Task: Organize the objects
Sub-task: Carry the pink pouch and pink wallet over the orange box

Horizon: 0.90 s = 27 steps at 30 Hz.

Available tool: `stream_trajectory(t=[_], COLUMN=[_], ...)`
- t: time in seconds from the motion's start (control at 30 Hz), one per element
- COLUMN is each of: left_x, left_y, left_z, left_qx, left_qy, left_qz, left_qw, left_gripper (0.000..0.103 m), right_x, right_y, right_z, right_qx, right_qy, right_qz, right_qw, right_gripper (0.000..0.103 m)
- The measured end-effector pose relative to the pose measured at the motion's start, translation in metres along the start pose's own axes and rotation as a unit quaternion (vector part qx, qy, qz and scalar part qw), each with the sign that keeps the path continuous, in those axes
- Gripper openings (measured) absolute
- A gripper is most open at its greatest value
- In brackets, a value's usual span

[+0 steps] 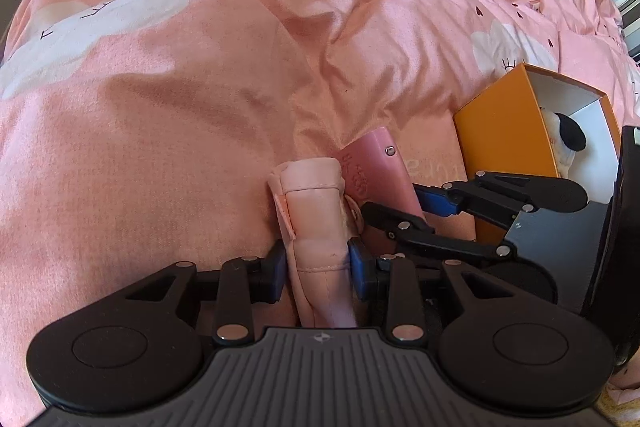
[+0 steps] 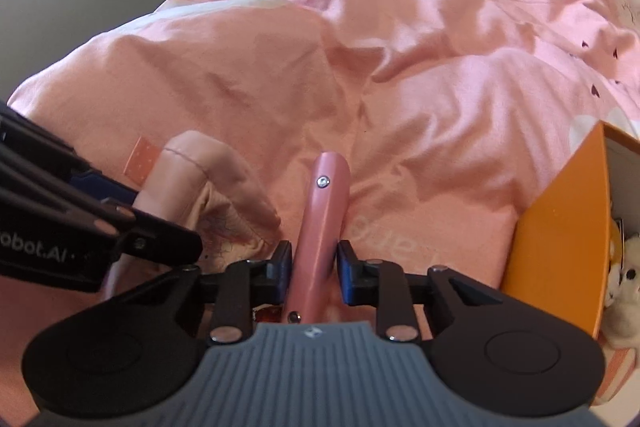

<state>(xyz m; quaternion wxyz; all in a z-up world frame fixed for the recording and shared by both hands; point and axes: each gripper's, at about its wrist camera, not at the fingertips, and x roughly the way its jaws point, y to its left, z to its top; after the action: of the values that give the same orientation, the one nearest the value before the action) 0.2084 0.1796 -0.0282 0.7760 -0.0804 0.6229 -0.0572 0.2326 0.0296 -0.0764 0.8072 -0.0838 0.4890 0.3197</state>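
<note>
My left gripper (image 1: 318, 269) is shut on a pale pink fabric pouch (image 1: 314, 211) with a flap, held above the bed. My right gripper (image 2: 314, 269) is shut on a flat pink case (image 2: 322, 227) with metal studs. The case also shows in the left wrist view (image 1: 380, 175), right beside the pouch, with the right gripper's fingers (image 1: 436, 205) on it. The pouch shows in the right wrist view (image 2: 208, 187) at the left, open-mouthed, with the left gripper's fingers (image 2: 132, 223) on it.
A pink duvet (image 1: 200, 87) with hearts and clouds covers the bed. An open orange box (image 1: 516, 131) holding a black-and-white plush toy (image 1: 566, 139) stands at the right; it also shows in the right wrist view (image 2: 560, 227).
</note>
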Motion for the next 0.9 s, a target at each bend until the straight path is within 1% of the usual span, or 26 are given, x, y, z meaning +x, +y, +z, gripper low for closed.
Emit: stream_trajectory(t=[0.17, 0.27, 0.6, 0.77, 0.9], left_x=[-0.003, -0.01, -0.07, -0.095, -0.11], left_y=[-0.004, -0.009, -0.036, -0.055, -0.074], left_z=[-0.002, -0.004, -0.003, -0.005, -0.008], left_qx=[-0.002, -0.001, 0.019, 0.037, 0.055], left_qy=[-0.006, -0.019, -0.095, -0.119, -0.131], left_qz=[0.004, 0.005, 0.007, 0.005, -0.014], left_qw=[1.0, 0.9998, 0.9952, 0.9922, 0.9897], left_gripper=[0.035, 0.034, 0.033, 0.033, 0.033], right_x=[-0.014, -0.028, -0.092, -0.128, -0.158], right_y=[0.004, 0.006, -0.003, -0.009, -0.024], right_z=[0.0, -0.001, 0.004, 0.0, -0.008], right_qx=[-0.011, -0.019, -0.009, -0.011, 0.001], right_qy=[-0.016, -0.038, -0.116, -0.145, -0.16], right_qz=[0.0, -0.001, 0.014, 0.018, 0.022], right_qw=[1.0, 0.999, 0.993, 0.989, 0.987], right_gripper=[0.021, 0.02, 0.02, 0.02, 0.019])
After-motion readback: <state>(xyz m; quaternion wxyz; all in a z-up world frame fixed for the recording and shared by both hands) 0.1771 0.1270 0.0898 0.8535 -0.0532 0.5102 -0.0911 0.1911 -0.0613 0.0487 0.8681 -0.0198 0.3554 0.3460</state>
